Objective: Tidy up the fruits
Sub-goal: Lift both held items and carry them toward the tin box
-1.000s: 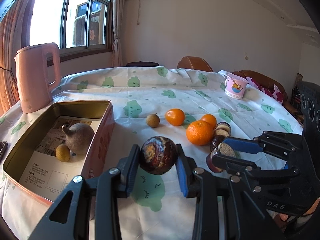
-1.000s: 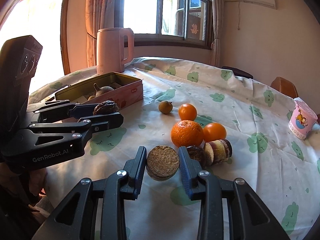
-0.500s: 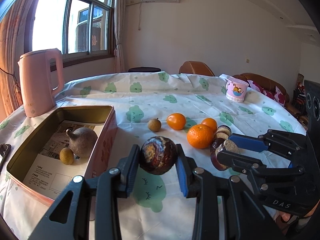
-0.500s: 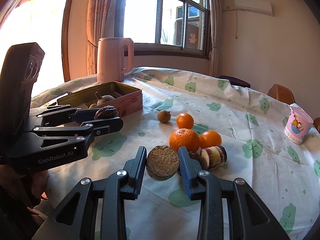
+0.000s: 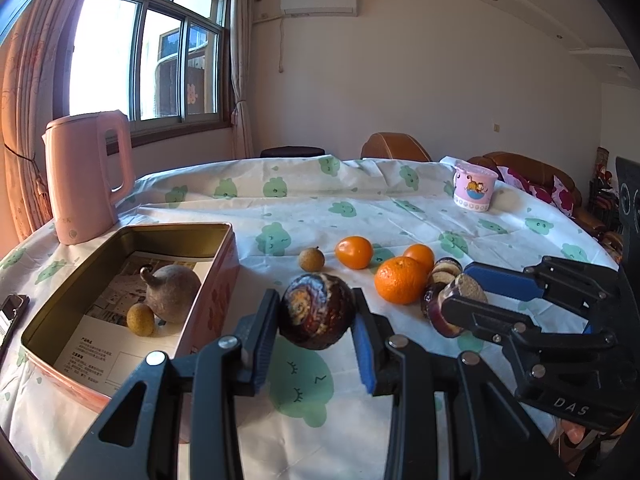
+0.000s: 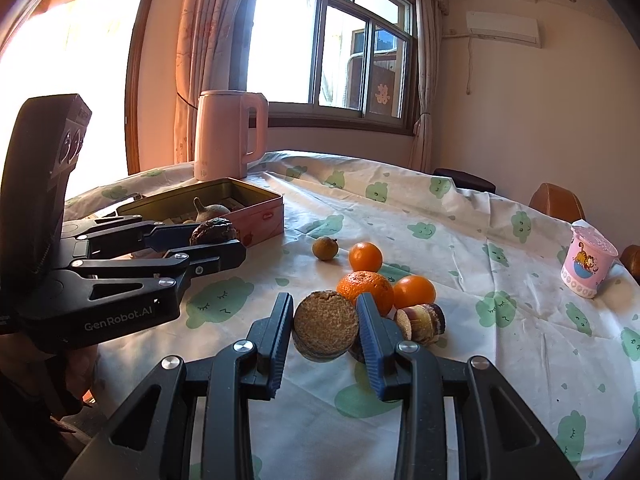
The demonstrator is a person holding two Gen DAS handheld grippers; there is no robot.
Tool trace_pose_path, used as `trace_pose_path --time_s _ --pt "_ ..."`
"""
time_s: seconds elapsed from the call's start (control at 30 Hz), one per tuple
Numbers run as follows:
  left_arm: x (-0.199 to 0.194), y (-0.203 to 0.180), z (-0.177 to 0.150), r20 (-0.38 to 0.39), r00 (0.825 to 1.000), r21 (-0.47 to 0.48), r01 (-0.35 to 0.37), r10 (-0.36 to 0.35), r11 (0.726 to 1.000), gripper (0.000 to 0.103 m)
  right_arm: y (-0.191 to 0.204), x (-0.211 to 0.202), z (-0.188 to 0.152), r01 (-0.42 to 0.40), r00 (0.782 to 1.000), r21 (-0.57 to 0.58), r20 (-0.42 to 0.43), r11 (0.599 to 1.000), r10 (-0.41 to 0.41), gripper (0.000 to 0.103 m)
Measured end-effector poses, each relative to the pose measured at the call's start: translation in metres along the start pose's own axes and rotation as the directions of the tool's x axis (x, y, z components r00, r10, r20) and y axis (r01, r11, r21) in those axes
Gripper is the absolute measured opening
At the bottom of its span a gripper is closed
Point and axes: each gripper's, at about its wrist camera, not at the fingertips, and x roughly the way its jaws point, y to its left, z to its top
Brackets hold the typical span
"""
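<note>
We have a dark, mottled round fruit [image 5: 316, 312] pinched between the pads of our left gripper [image 5: 316, 330], lifted clear of the tablecloth [image 5: 304, 208] and just beside the open tin [image 5: 224, 236], which already holds a brown stemmed fruit [image 5: 172, 292] and a small tan one [image 5: 140, 319]; we judge the tin to be the collecting place, so this fruit is likely headed there. Our right gripper [image 6: 325, 330] has its pads pressed on a dark fruit half [image 6: 325, 322], cut face toward the camera, raised in front of the remaining pile. That pile sits mid-table: a big orange [image 6: 366, 287], two smaller ones [image 6: 365, 257] [image 6: 414, 291], more cut pieces [image 6: 420, 322] and a lone small brown fruit [image 6: 325, 247]. A pink kettle [image 5: 86, 176] stands behind the tin, and a pink cup [image 5: 474, 186] well apart on the far side.
</note>
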Motion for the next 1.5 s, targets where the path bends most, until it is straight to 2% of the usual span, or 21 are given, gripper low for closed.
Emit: trace_pose_path --time_s 1.23,1.5 --pt "-0.015 -0.007 -0.004 0.114 0.993 0.038 -0.036 0.032 0.999 0.037 0.003 -0.02 -0.003 0.004 0.992 -0.023 0.124 1.0 -0.001 0.035" --pt "-0.017 -0.006 -0.003 0.119 0.992 0.03 -0.036 0.032 0.999 0.037 0.0 -0.027 -0.004 -0.029 0.988 -0.008 0.154 1.0 0.03 0.035"
